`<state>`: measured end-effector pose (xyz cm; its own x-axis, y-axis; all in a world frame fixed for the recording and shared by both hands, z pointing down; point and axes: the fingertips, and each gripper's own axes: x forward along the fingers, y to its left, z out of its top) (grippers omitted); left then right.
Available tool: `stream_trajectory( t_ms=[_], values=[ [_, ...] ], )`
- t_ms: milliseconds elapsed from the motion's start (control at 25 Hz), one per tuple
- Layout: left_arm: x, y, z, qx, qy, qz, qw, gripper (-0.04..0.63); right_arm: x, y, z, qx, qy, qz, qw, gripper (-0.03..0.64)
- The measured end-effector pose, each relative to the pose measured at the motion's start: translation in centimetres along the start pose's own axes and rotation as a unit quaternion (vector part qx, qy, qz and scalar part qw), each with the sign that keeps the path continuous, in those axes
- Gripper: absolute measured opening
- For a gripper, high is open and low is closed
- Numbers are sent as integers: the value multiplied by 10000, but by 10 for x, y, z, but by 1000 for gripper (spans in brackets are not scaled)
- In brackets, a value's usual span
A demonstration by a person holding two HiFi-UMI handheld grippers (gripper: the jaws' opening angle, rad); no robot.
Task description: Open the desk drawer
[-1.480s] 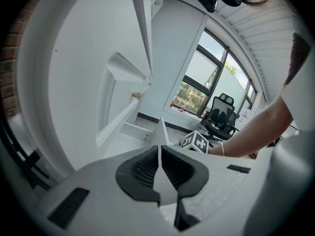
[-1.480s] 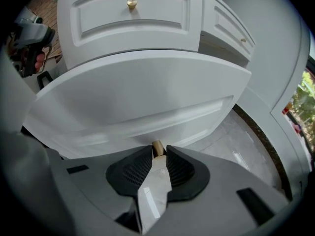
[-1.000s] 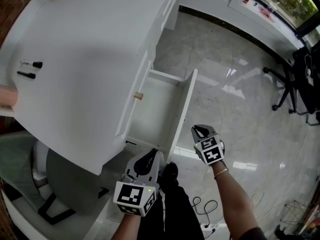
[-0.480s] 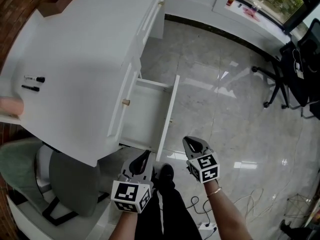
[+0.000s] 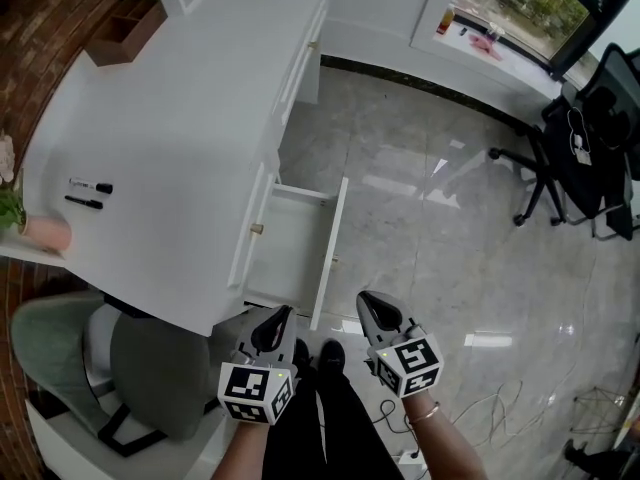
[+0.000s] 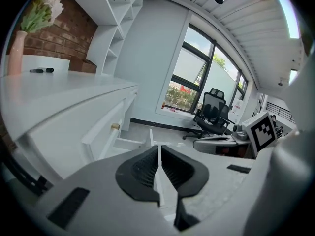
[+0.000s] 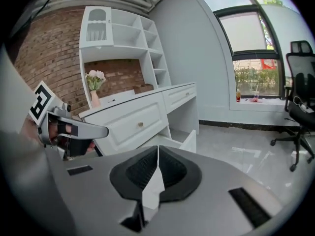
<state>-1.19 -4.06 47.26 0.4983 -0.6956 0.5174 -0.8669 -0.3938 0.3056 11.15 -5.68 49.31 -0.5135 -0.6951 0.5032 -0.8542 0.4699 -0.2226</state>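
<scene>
The white desk (image 5: pixel 180 118) fills the left of the head view. Its lower drawer (image 5: pixel 295 248) stands pulled out over the floor, and it looks empty. The drawer above it is closed and has a small brass knob (image 5: pixel 257 229). My left gripper (image 5: pixel 274 326) and right gripper (image 5: pixel 372 310) hang side by side below the open drawer, apart from it. The jaws of both are shut with nothing between them. The left gripper view shows the open drawer (image 6: pixel 135 144) beyond the shut left gripper (image 6: pixel 158 151). The right gripper view shows the same drawer (image 7: pixel 182 140) past the shut right gripper (image 7: pixel 157 151).
Two pens (image 5: pixel 88 194) and a pink vase (image 5: pixel 45 232) lie on the desk, with a brown box (image 5: pixel 125 28) at its far end. A grey seat (image 5: pixel 140 363) sits under the desk. A black office chair (image 5: pixel 570 148) stands at the right, and cables (image 5: pixel 480 408) lie on the floor.
Both grippers have risen and drawn back from the open drawer's front. The right one, which was beside the drawer front, rose more. The drawer has stayed open.
</scene>
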Motion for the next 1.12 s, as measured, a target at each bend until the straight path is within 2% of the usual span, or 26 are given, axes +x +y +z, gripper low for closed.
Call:
stream_trajectory(
  t_ms=[200, 480, 760, 1120],
  values=[
    [-22, 0, 21, 94, -44, 51, 9999, 26, -22, 21, 37, 77, -237, 88, 9997, 11],
    [-57, -4, 64, 209, -341, 86, 9992, 26, -54, 52, 85, -83, -650, 150, 9977, 6],
    [-90, -4, 107, 425, -682, 144, 9967, 26, -76, 67, 111, 57, -883, 52, 9961, 5],
    [-113, -11, 134, 563, -916, 159, 9941, 26, -99, 70, 140, 106, -1133, -115, 9934, 5]
  ],
)
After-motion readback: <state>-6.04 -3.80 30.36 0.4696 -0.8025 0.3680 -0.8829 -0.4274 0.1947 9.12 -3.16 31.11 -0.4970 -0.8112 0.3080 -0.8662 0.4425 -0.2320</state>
